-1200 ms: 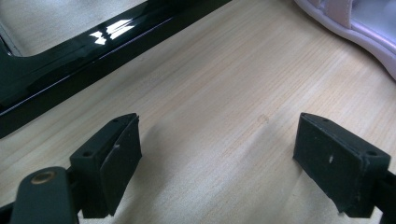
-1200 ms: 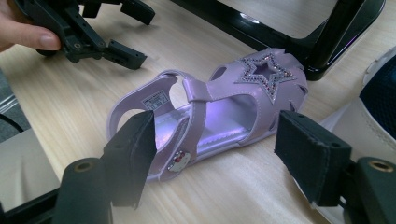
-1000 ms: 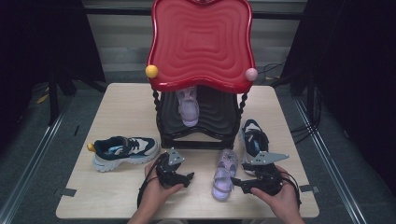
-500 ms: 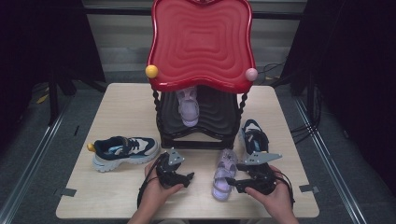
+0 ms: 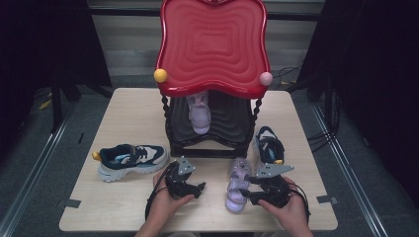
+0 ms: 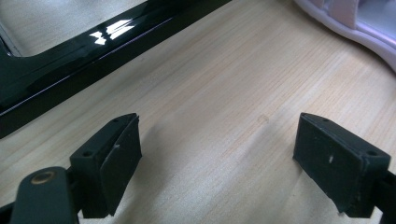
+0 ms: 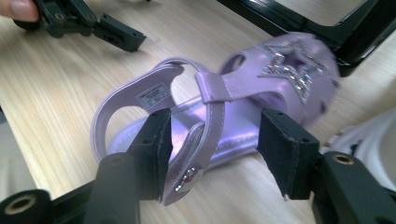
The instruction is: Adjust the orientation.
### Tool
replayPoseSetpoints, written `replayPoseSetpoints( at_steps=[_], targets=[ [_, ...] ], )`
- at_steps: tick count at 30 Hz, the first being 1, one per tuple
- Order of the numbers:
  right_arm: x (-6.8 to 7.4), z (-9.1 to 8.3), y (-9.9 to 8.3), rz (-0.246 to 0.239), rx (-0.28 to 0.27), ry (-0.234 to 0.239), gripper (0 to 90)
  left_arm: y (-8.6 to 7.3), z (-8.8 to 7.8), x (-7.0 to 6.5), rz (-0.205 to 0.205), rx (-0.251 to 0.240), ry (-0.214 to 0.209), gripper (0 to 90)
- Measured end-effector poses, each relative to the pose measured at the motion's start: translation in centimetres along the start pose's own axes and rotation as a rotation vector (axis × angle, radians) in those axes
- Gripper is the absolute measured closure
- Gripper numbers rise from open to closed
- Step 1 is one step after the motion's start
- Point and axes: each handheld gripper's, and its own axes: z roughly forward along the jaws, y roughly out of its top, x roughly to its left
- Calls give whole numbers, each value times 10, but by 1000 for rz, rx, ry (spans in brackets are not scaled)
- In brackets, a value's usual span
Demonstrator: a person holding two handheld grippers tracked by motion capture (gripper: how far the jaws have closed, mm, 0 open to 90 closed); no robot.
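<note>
The right gripper point(image 7: 212, 154) has just been closing around the purple sandal point(image 7: 224, 112) on the worktop point(image 5: 123, 123), its jaws straddling the strap without yet pinching. Best to clamp strap and sole squarely before lifting. The left gripper point(image 6: 219, 158) rests open, empty.

The sandal point(image 7: 243, 107) by the right gripper point(image 5: 248, 194) is lilac with a glittery silver star on its toe; its twin point(image 5: 199, 114) sits on a glossy black rack point(image 5: 212, 143) under a rippled red top point(image 5: 213, 47), beside a navy-and-white sneaker point(image 5: 129, 159) on pale woodgrain
</note>
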Motion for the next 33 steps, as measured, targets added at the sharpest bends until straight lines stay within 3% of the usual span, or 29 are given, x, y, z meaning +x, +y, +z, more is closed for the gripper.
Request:
replayPoseSetpoints(
  at_steps=[4,9,14,22,33],
  targets=[
    [-3,-7,-4,-10,5,-27,485,0,0,0,-1,-4,0,143],
    [-10,-12,-12,18,-18,-41,514,0,0,0,-1,1,1,144],
    [-10,-16,-14,15,-22,-83,611,0,0,0,1,0,0,143],
    [-7,-9,-14,33,-7,-70,658,0,0,0,1,0,0,143],
    [-8,-5,-17,78,-24,-120,718,0,0,0,0,-3,0,143]
  ],
)
